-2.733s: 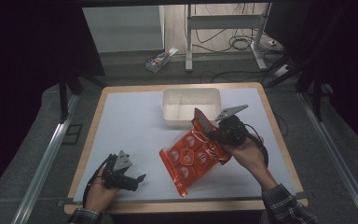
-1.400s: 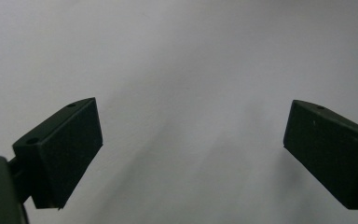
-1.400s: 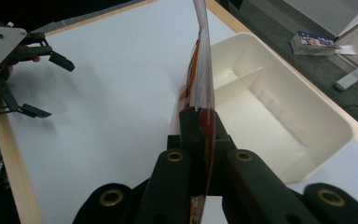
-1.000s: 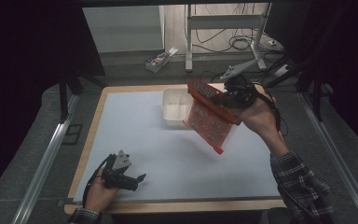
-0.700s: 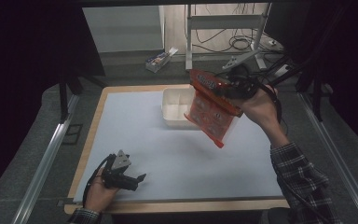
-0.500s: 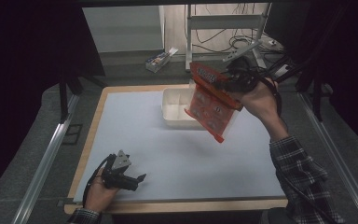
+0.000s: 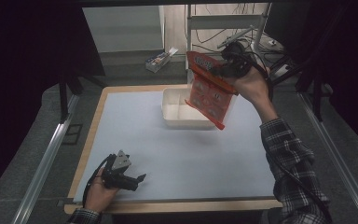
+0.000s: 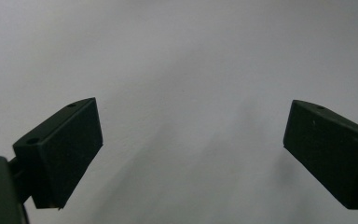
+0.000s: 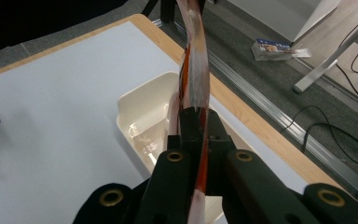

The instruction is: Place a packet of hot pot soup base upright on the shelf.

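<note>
Right tool (image 7: 223,70) clamps the red packet (image 7: 208,93) in the air at 1 o'clock above the white bin (image 7: 186,122), drop left; left tool (image 7: 133,179) wide, idle on table (image 7: 191,158) at 7.

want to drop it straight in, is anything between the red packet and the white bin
Nothing visible stands in the way. The red packet, clamped in the right gripper, hangs in the air above the white bin, which looks empty and open-topped. The left gripper rests far off at the table's near edge.
</note>
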Demonstrator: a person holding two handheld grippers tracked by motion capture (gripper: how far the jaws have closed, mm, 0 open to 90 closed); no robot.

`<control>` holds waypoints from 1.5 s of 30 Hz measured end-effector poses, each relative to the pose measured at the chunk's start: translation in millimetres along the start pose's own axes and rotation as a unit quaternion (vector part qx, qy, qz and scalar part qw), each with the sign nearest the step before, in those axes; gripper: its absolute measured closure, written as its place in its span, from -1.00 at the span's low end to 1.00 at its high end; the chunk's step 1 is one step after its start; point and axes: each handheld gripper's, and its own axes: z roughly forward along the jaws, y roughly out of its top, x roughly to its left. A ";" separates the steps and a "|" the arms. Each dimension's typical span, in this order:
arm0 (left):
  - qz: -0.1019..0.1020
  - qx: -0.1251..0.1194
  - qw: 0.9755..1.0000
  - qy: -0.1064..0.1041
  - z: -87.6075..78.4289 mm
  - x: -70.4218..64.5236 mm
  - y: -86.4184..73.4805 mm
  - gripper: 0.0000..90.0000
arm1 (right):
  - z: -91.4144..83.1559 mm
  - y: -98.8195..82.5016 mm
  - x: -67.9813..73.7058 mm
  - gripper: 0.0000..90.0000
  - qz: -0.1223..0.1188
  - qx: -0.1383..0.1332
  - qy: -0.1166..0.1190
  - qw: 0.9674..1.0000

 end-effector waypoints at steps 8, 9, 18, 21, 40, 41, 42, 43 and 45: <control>-0.002 0.000 1.000 0.000 0.5 -0.4 -0.2 -0.90 | 18.0 10.0 -13.4 0.98 0.011 -0.005 -0.007 1.000; -0.001 0.000 1.000 0.001 0.4 -0.3 -0.1 -0.90 | 19.6 11.2 -14.6 0.98 0.010 -0.006 -0.008 1.000; -0.001 0.000 1.000 0.001 0.3 0.0 -0.5 -0.90 | 40.0 20.3 -27.1 0.98 0.014 -0.005 -0.015 1.000; -0.001 0.001 1.000 0.000 0.5 -0.2 -0.5 -0.90 | 49.3 20.8 -30.7 0.98 0.012 -0.005 -0.018 1.000; 0.000 0.002 1.000 0.001 0.5 -0.4 -0.9 -0.90 | 104.2 3.2 -39.4 0.98 0.027 0.024 0.003 0.999; -0.001 0.002 1.000 0.000 0.5 -0.4 -0.9 -0.90 | 106.2 1.6 -40.8 0.98 0.026 0.027 0.000 0.999; 0.000 0.002 1.000 -0.001 0.4 -0.1 -1.0 -0.90 | 107.9 -0.4 -42.3 0.98 0.029 0.024 -0.007 0.999; -0.001 0.002 1.000 -0.001 0.4 -0.1 -1.0 -0.90 | 108.3 -2.7 -46.5 0.98 0.033 0.019 -0.013 0.999; -0.002 0.002 1.000 -0.002 0.4 -0.2 -1.1 -0.90 | 108.9 -6.8 -54.0 0.98 0.044 0.017 -0.017 0.999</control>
